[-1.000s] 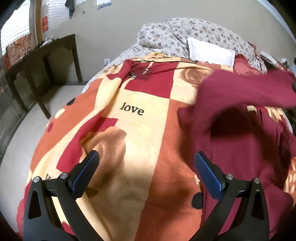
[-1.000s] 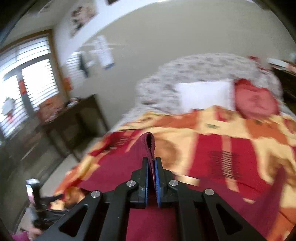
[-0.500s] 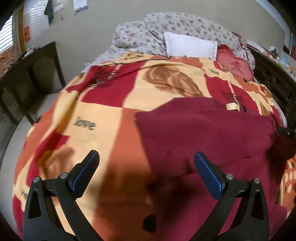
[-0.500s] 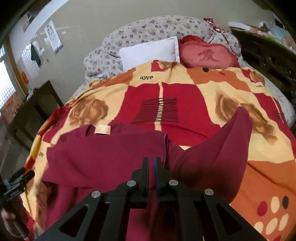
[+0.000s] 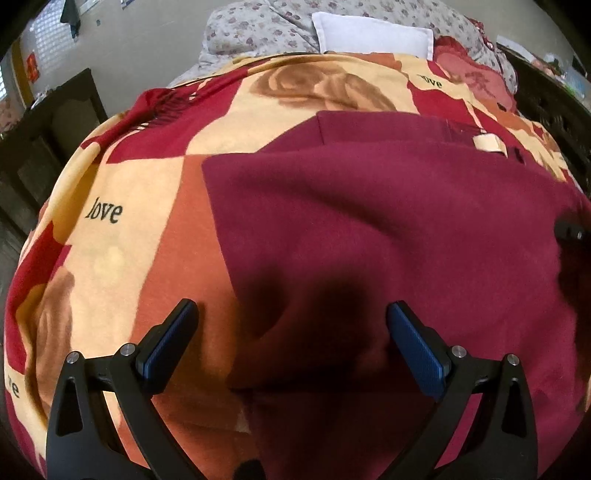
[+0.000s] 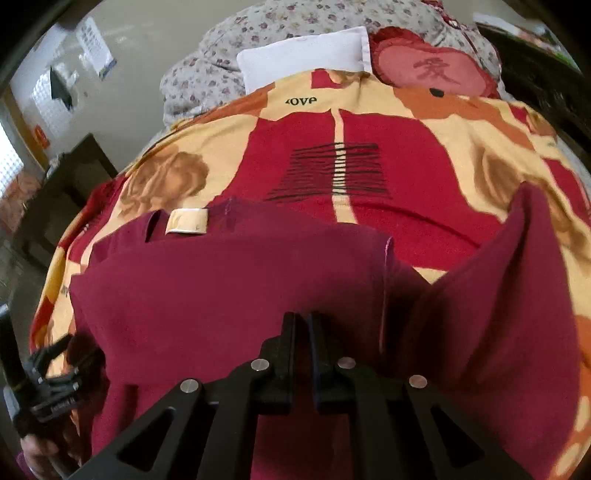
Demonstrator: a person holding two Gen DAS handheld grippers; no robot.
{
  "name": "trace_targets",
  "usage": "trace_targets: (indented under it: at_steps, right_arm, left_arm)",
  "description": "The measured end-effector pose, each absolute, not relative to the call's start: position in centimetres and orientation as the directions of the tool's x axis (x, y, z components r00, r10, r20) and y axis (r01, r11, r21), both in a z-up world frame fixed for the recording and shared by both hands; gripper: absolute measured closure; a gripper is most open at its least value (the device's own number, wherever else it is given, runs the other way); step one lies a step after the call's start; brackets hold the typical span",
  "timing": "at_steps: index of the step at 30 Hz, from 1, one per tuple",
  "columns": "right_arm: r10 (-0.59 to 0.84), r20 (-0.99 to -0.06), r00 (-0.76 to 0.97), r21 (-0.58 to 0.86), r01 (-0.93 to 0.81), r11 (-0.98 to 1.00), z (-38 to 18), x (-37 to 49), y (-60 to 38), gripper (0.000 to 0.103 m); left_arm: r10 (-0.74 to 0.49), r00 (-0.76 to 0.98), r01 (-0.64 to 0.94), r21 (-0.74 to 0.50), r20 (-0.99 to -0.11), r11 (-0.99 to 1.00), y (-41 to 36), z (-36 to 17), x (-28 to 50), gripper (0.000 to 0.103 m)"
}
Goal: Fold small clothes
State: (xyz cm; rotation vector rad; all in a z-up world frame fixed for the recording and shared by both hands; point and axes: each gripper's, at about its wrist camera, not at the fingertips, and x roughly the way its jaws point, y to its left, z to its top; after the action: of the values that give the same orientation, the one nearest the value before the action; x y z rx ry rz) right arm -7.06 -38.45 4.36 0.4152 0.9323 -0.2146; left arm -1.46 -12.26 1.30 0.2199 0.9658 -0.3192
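A maroon garment (image 5: 388, 221) lies spread on the patterned bed blanket (image 5: 122, 236), with a cream label (image 5: 487, 143) near its far edge. My left gripper (image 5: 291, 350) is open and empty, low over the garment's near left edge. In the right wrist view the same maroon garment (image 6: 221, 288) fills the middle, its cream label (image 6: 186, 220) at the far left. My right gripper (image 6: 302, 325) is shut on a fold of the garment. One loose part (image 6: 517, 280) stands up to the right. The left gripper (image 6: 51, 373) shows at the lower left.
A white pillow (image 6: 303, 55), a red heart cushion (image 6: 432, 68) and a floral duvet (image 5: 266, 29) lie at the head of the bed. A dark wooden desk (image 5: 44, 122) stands left of the bed. Dark furniture (image 6: 535, 66) stands at the right.
My right gripper swung the garment over and brought it down flat on the blanket. My left gripper moved right and lower, over the garment's near edge. It stays open.
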Motion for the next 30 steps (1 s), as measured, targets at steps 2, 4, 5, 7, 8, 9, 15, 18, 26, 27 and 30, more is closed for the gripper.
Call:
trace_targets:
  at_steps: [2, 4, 5, 7, 8, 9, 15, 18, 26, 27, 30]
  right_arm:
    - [0.010, -0.814, 0.580, 0.256, 0.343, 0.904, 4.9, -7.5, -38.5, 0.098]
    - [0.001, -0.815, 0.580, 0.247, 0.346, 0.905, 5.5, -8.1, -38.6, 0.097]
    - [-0.003, -0.814, 0.581, 0.244, 0.347, 0.906, 5.9, -8.7, -38.7, 0.097]
    - [-0.003, -0.814, 0.581, 0.246, 0.349, 0.904, 6.4, -9.3, -39.0, 0.097]
    - [-0.003, -0.812, 0.583, 0.250, 0.353, 0.902, 6.6, -9.6, -39.1, 0.097]
    - [-0.002, -0.809, 0.588, 0.256, 0.355, 0.899, 6.8, -9.8, -39.1, 0.097]
    - [0.003, -0.804, 0.594, 0.265, 0.353, 0.897, 7.5, -10.8, -38.1, 0.096]
    - [0.012, -0.798, 0.603, 0.274, 0.345, 0.898, 7.7, -11.4, -37.7, 0.089]
    - [-0.014, -0.818, 0.575, 0.240, 0.362, 0.901, 7.3, -12.1, -37.9, 0.067]
    - [-0.017, -0.823, 0.567, 0.234, 0.367, 0.900, 7.1, -12.3, -38.1, 0.067]
    - [0.000, -0.809, 0.588, 0.269, 0.371, 0.889, 7.3, -13.4, -39.0, 0.067]
  left_arm:
    - [-0.172, 0.533, 0.363, 0.041, -0.828, 0.931, -12.2, 1.5, -1.6, 0.000]
    - [-0.170, 0.537, 0.362, 0.044, -0.826, 0.931, -12.0, 1.9, -1.8, 0.000]
    - [-0.171, 0.539, 0.362, 0.043, -0.824, 0.931, -12.0, 2.1, -1.9, 0.000]
    - [-0.177, 0.550, 0.363, 0.043, -0.816, 0.931, -12.0, 2.6, -2.4, 0.000]
    - [-0.178, 0.555, 0.364, 0.044, -0.813, 0.930, -12.0, 2.9, -2.5, 0.000]
    - [-0.181, 0.560, 0.365, 0.045, -0.808, 0.930, -12.0, 3.2, -2.8, 0.000]
    - [-0.195, 0.577, 0.381, 0.051, -0.793, 0.923, -12.4, 4.5, -3.9, 0.000]
    - [-0.212, 0.577, 0.381, 0.031, -0.789, 0.924, -12.4, 4.9, -4.2, 0.000]
    - [-0.216, 0.565, 0.384, 0.021, -0.796, 0.923, -13.0, 4.9, -4.3, 0.000]
    - [-0.217, 0.560, 0.385, 0.019, -0.800, 0.923, -13.0, 4.8, -4.3, 0.000]
    - [-0.229, 0.554, 0.391, 0.008, -0.800, 0.921, -12.9, 4.7, -4.5, 0.000]
